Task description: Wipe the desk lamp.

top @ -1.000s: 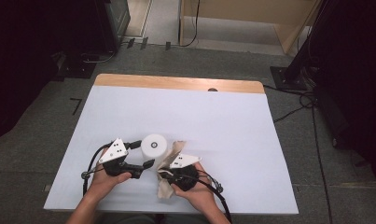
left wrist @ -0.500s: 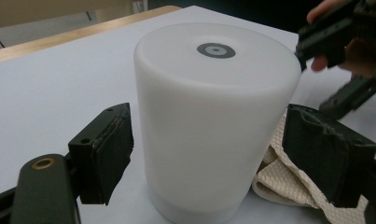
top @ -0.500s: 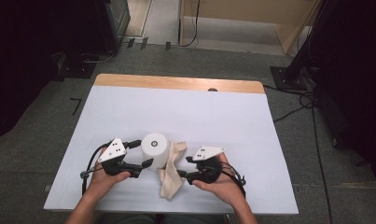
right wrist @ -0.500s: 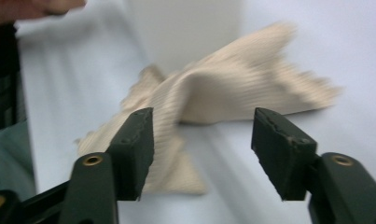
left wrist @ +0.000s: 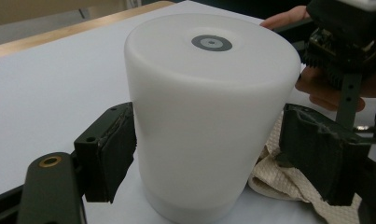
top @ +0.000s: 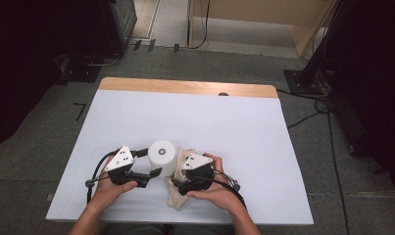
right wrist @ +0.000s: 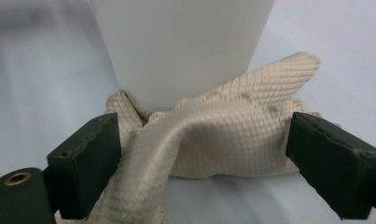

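Change: right tongs (right wrist: pixel 195 154) just opening, back at the beige waffle cloth (right wrist: pixel 209 140) after swinging aside half a second ago.
Meaning: likely re-gripping the cloth to wipe.
Left tongs (left wrist: pixel 209 158): clenched on the white cylinder (left wrist: pixel 209 116), steady.
Right tongs: released, cloth between the jaws, unpinched.
Cloth: bunched against the cylinder's base.

We've got a white counter (top: pixel 234 127) with a wooden strip (top: pixel 185 87) along its far edge, grey carpet floor (top: pixel 53 147) around it, some black cables (top: pixel 327 122) trailing off right.
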Demonstrator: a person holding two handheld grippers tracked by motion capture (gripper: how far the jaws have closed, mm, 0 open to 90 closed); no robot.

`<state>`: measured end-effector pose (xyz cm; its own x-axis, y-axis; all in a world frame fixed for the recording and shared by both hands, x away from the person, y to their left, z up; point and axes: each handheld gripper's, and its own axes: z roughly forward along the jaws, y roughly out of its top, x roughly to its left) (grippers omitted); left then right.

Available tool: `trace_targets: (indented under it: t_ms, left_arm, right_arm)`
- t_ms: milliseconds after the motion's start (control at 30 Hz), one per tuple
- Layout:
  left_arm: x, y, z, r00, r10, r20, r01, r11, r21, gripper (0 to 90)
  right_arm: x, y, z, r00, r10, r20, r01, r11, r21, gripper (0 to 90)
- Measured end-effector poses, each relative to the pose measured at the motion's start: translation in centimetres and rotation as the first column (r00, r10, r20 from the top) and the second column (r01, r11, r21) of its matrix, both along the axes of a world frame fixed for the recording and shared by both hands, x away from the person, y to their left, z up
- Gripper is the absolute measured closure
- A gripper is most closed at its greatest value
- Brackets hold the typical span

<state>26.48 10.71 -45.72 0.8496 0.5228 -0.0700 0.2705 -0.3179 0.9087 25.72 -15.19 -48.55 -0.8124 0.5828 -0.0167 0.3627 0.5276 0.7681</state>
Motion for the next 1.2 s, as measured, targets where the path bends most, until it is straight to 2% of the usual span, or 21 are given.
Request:
trace_targets:
  t_ms: [33,100,133,167,233,300,433,567,667,700,733,900,1033,1200]
  left_arm:
    - [0.0,0.0,0.0,1.0000,-0.002,0.000,0.002,1.0000,0.000,19.4]
    - [0.0,0.0,0.0,1.0000,-0.001,-0.002,0.001,1.0000,-0.001,19.5]
    - [0.0,0.0,-0.1,1.0000,-0.001,-0.004,0.001,1.0000,-0.001,19.4]
    - [0.0,0.0,-0.1,1.0000,-0.002,-0.004,0.002,1.0000,0.001,19.3]
    - [0.1,0.0,-0.1,1.0000,-0.002,-0.005,0.002,1.0000,0.002,19.0]
    - [0.1,0.0,-0.2,1.0000,-0.002,-0.008,0.002,1.0000,0.002,19.0]
    - [0.0,0.0,-0.2,1.0000,-0.006,-0.008,0.006,0.9999,0.010,19.9]
    - [0.1,0.0,-0.4,0.9999,-0.005,-0.015,0.006,0.9999,0.008,19.7]
    - [0.1,0.0,-0.4,0.9998,-0.006,-0.018,0.006,0.9999,0.008,19.7]
    - [0.0,0.0,-0.5,0.9998,-0.007,-0.018,0.007,1.0000,0.007,19.8]
    - [0.0,-0.1,-0.5,0.9998,-0.011,-0.018,0.011,0.9999,0.006,20.1]
    - [0.0,-0.2,-0.6,0.9998,-0.012,-0.017,0.012,0.9998,0.014,21.5]
    - [0.0,-0.1,-0.7,0.9997,-0.012,-0.022,0.012,0.9998,0.014,21.3]
    - [0.1,0.1,-0.5,0.9997,-0.021,-0.016,0.020,0.9997,-0.013,20.4]
  right_arm:
    - [-0.1,0.1,-0.1,1.0000,0.007,0.006,-0.007,0.9999,-0.010,15.3]
    - [-0.2,0.2,-0.4,0.9995,0.032,-0.001,-0.032,0.9987,-0.038,27.0]
    - [-0.2,0.2,-0.6,0.9987,0.044,-0.026,-0.045,0.9974,-0.056,33.8]
    - [-0.2,0.2,-0.7,0.9982,0.043,-0.042,-0.045,0.9970,-0.063,36.9]
    - [0.0,0.0,-0.7,0.9954,0.045,-0.085,-0.048,0.9980,-0.040,43.5]
    - [0.0,-0.1,-0.6,0.9930,0.047,-0.108,-0.051,0.9982,-0.033,50.8]
    - [-0.4,-1.0,-0.6,0.9892,0.056,-0.136,-0.057,0.9984,-0.004,76.2]
    - [-0.9,-1.0,-0.3,0.9852,0.072,-0.155,-0.072,0.9974,0.005,80.3]
    - [-1.5,-0.4,0.0,0.9738,0.152,-0.169,-0.144,0.9877,0.060,80.4]
    - [-1.8,0.1,0.1,0.9700,0.174,-0.170,-0.165,0.9840,0.067,80.4]
    - [-2.0,0.6,0.1,0.9698,0.186,-0.158,-0.178,0.9820,0.063,80.3]
    - [-2.3,2.2,0.0,0.9796,0.168,-0.110,-0.164,0.9853,0.049,80.1]
    - [-2.3,1.9,0.8,0.9853,0.158,-0.064,-0.154,0.9858,0.067,79.9]
    - [-2.5,1.2,2.5,0.9901,0.140,0.004,-0.140,0.9854,0.097,79.6]
